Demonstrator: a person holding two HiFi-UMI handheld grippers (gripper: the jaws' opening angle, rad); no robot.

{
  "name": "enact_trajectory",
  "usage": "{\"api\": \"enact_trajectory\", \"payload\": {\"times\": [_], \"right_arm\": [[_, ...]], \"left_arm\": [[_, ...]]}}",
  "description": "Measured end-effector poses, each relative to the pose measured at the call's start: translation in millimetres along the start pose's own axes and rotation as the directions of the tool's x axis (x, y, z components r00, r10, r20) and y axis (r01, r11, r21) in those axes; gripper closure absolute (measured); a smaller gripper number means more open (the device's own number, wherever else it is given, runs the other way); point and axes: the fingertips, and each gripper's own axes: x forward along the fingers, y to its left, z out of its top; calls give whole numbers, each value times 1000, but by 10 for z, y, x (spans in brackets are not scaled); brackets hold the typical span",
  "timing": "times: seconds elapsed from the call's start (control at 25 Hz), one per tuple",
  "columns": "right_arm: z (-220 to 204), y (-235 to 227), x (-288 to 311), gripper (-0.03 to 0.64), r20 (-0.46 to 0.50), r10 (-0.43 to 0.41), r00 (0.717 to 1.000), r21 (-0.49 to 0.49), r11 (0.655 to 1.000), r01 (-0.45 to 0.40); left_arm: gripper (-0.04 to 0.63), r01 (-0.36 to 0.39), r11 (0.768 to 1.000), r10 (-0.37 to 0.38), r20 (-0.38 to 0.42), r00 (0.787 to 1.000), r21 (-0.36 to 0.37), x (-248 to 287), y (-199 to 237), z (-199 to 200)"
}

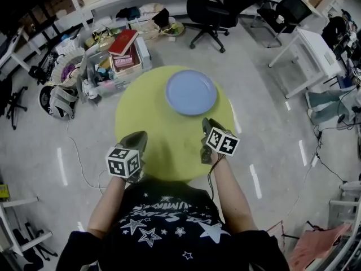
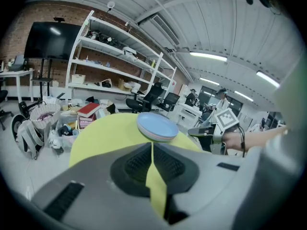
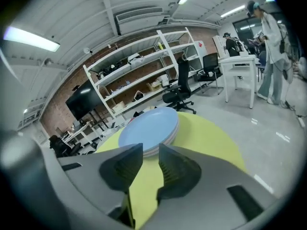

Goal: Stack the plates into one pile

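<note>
The glossy grey floor [image 1: 265,112] fills the head view, and at its middle stands the round yellow-green table [image 1: 146,117]. At the bottom of the frame are the person's dark star-printed T-shirt [image 1: 163,219] and two bare forearms reaching up toward the table's lower edge. A black wheeled office chair [image 1: 217,10] sits at the top, right of centre, a white desk [image 1: 307,55] at the upper right, and a heap of boxes and bags at the upper left. The pile of round plates [image 1: 190,92], a pale blue one on top with paler rims showing beneath it in the gripper views, rests on the upper right part of the table. The left gripper [image 1: 138,135] hangs over the table's lower left edge, well apart from the pile; its jaws meet at the tips with nothing held. The right gripper [image 1: 207,123] is at the lower right, near the pile but not touching it, its jaws apart and empty, with the plates seen beyond the gap. A red book [image 1: 123,42] lies on top of the heap.
</note>
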Motion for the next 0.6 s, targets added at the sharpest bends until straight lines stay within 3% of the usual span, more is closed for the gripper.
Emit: {"api": "enact_trajectory", "payload": {"times": [0.12, 0.32, 0.6], "right_arm": [[76, 74, -162, 561, 47, 39, 998, -80, 996, -35], [37, 171, -350, 592, 57, 111, 992, -182, 978, -99], [-217, 118, -437, 598, 2, 188, 982, -191, 964, -184]], "left_arm": [[571, -15, 1000, 15, 12, 1000, -2, -72, -94, -34], [571, -57, 998, 56, 13, 998, 4, -150, -230, -172], [571, -90, 996, 90, 20, 996, -30, -287, -486, -367]]}}
